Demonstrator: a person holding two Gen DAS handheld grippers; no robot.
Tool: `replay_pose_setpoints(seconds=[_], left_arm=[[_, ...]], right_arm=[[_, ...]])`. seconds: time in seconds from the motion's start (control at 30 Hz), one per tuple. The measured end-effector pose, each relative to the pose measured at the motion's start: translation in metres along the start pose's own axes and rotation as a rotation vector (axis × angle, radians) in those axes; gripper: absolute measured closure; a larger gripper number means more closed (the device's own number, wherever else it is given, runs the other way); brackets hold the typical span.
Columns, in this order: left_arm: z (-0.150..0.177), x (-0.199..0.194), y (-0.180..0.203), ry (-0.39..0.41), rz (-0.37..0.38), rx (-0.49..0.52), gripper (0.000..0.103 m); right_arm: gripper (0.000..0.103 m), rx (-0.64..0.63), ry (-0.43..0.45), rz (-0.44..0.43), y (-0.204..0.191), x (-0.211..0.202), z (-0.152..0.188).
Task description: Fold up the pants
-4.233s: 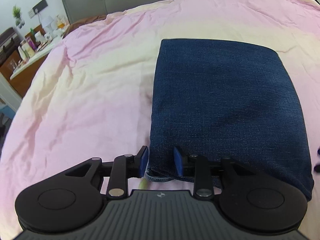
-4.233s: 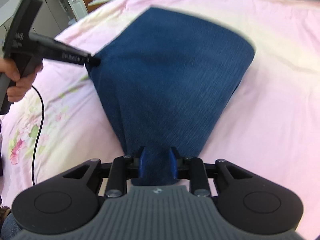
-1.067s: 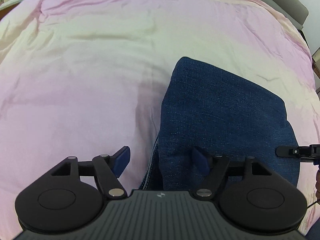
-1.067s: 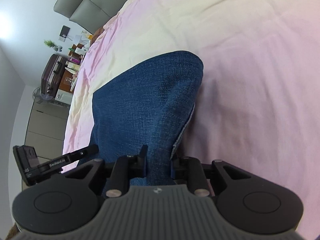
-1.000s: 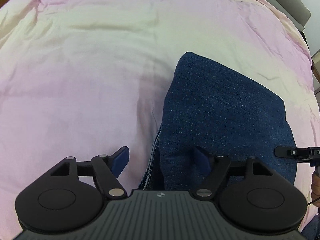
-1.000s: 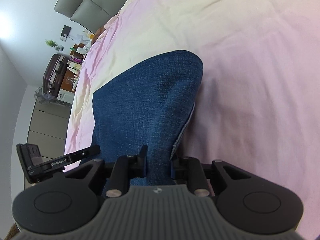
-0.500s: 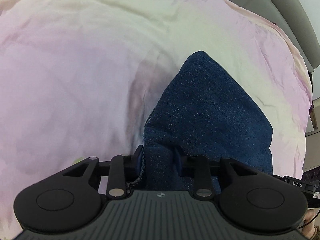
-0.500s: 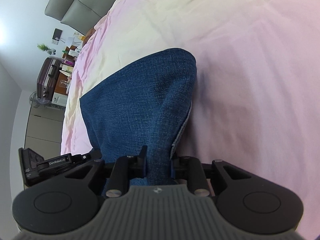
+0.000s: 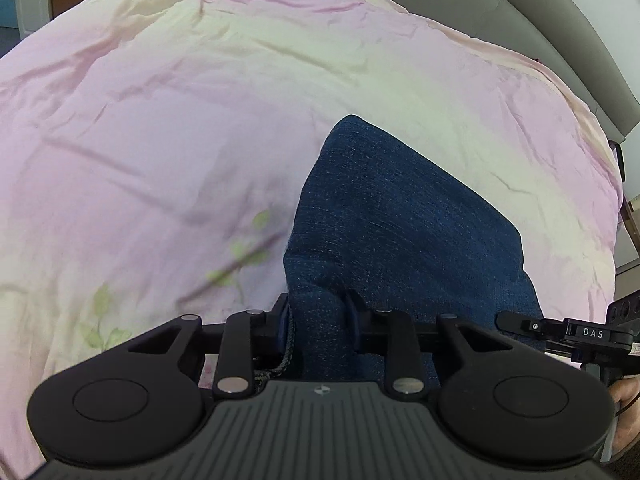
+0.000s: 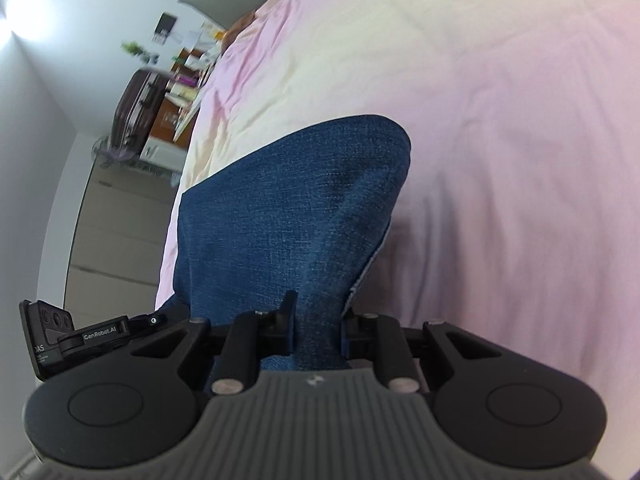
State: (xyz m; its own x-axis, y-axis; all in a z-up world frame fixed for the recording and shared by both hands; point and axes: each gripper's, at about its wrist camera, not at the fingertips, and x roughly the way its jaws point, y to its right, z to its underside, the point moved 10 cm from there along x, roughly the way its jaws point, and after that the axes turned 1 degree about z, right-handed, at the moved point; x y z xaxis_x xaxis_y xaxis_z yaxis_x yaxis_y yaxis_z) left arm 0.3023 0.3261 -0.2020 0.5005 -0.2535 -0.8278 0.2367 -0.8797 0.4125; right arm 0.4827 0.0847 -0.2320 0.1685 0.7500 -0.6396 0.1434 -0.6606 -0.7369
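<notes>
The folded dark blue denim pants [image 9: 400,220] hang as a raised peak over the pink bed cover [image 9: 160,140]. My left gripper [image 9: 318,308] is shut on a thick near corner of the cloth, with a frayed hem beside the left finger. In the right wrist view the pants [image 10: 300,200] rise from my right gripper [image 10: 318,308], which is shut on another near corner. The far folded end still touches the bed. Each gripper's tip shows in the other's view, the right one [image 9: 560,330] and the left one [image 10: 100,332].
The pink and cream bed cover [image 10: 500,120] fills both views, with green leaf prints [image 9: 240,256] near the left gripper. A grey headboard [image 9: 540,20] runs along the far edge. A dark suitcase [image 10: 136,108] and cluttered shelves stand beside the bed. A hand [image 9: 624,400] holds the right gripper.
The left jaws went from wide open around the pants' corner to shut on it. Both grippers then rose, pulling the near end of the denim up off the bed.
</notes>
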Motion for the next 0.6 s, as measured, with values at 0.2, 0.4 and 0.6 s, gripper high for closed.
replay_pose_setpoints(seconds=[0.2,0.4,0.6], left_arm=[[0.026,0.019,-0.02,0.013,-0.003,-0.056,0.071],[0.036,0.033,-0.032,-0.002,-0.027,-0.061,0.07],[0.029,0.026,-0.023,0.003,-0.082,-0.018,0.059]], right_arm=[[0.087,-0.049,-0.022,0.044,0.01,0.023,0.021],[0.085,-0.063,-0.029,0.115,0.029,0.045,0.025],[0.065,-0.087,-0.036,0.194,0.028,0.052,0.021]])
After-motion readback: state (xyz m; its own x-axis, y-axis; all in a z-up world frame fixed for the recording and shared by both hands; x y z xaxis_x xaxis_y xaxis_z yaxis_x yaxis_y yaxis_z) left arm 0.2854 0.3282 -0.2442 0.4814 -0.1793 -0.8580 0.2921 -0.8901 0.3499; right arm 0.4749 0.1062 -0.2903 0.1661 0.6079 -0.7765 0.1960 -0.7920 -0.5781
